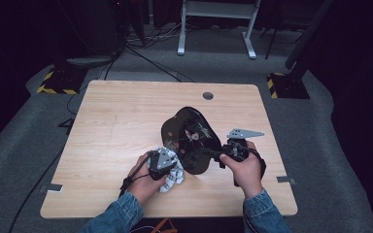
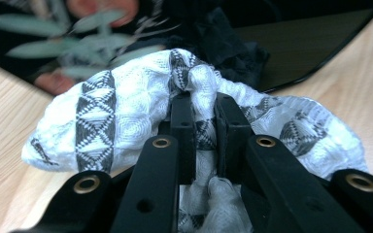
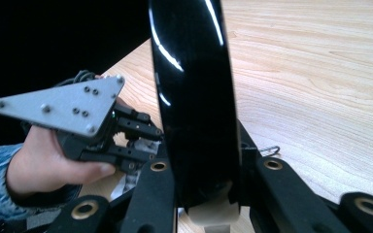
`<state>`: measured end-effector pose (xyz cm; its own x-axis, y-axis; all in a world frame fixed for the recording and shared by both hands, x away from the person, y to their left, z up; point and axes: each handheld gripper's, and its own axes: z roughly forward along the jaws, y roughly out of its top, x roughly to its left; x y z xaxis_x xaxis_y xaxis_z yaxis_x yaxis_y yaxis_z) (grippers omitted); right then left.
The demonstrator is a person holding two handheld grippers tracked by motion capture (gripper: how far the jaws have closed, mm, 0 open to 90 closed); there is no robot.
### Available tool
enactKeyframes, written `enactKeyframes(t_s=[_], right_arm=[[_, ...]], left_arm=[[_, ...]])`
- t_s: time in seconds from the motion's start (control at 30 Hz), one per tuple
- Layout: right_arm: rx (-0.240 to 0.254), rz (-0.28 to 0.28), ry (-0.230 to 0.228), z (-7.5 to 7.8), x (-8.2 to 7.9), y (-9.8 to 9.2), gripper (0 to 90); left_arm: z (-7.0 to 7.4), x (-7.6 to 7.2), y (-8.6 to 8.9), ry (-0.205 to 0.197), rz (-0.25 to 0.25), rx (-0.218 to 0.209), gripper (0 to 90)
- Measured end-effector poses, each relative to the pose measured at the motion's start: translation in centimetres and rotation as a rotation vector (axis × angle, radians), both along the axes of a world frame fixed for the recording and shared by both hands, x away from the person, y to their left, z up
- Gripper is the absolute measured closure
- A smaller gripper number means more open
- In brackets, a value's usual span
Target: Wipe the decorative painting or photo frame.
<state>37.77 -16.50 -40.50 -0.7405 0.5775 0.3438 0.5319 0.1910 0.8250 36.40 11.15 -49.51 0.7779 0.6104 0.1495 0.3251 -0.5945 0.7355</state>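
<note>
Both hand-held grippers clamped: left (image 2: 205, 109) cloth (image 2: 126, 116), right (image 3: 204, 194) plate (image 3: 194, 97).

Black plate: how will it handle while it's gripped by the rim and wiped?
The black plate looks rigid and glossy, so it may slip between the right gripper fingers. Held tilted by one edge, it could pivot when the cloth pushes on it. It is probably breakable if dropped.

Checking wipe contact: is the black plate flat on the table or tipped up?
Tipped up. The black plate stands on edge between the right gripper fingers.

Black tongs (image 2: 205, 114), brass screws, denim sleeves (image 1: 264, 208).
</note>
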Motion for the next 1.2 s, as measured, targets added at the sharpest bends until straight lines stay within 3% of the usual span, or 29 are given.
enactKeyframes(t_s=[0.17, 0.33, 0.6, 0.83, 0.97, 1.0, 1.03, 1.2], right_arm=[[-0.002, 0.016, -0.006, 0.1, -0.1, 0.1, 78.2], [-0.006, 0.017, -0.011, 0.1, -0.1, 0.1, 78.5], [-0.045, -0.002, -0.061, 0.2, -0.3, 0.5, 80.8], [-0.062, 0.012, -0.082, 0.2, -0.2, 0.7, 80.7], [-0.063, 0.02, -0.085, 0.2, -0.2, 0.7, 80.6], [-0.064, 0.021, -0.086, 0.2, -0.2, 0.8, 80.6], [-0.066, 0.021, -0.088, 0.2, -0.2, 0.8, 80.6], [-0.079, 0.024, -0.098, 0.3, -0.3, 1.0, 80.8]], left_arm=[[0.0, 0.9, 1.5, 0.008, 0.061, -0.005, 81.0], [0.0, 1.2, 2.2, 0.01, 0.087, -0.01, 81.0], [0.3, 1.9, 4.0, 0.013, 0.15, -0.021, 81.0], [1.8, 1.7, 4.9, -0.016, 0.164, -0.077, 81.2], [3.6, 1.5, 5.7, -0.048, 0.175, -0.147, 81.3], [3.6, 1.5, 5.7, -0.048, 0.175, -0.147, 81.3], [4.6, 1.5, 5.9, -0.057, 0.171, -0.191, 81.3], [6.3, 1.3, 6.3, -0.08, 0.163, -0.254, 81.4]])
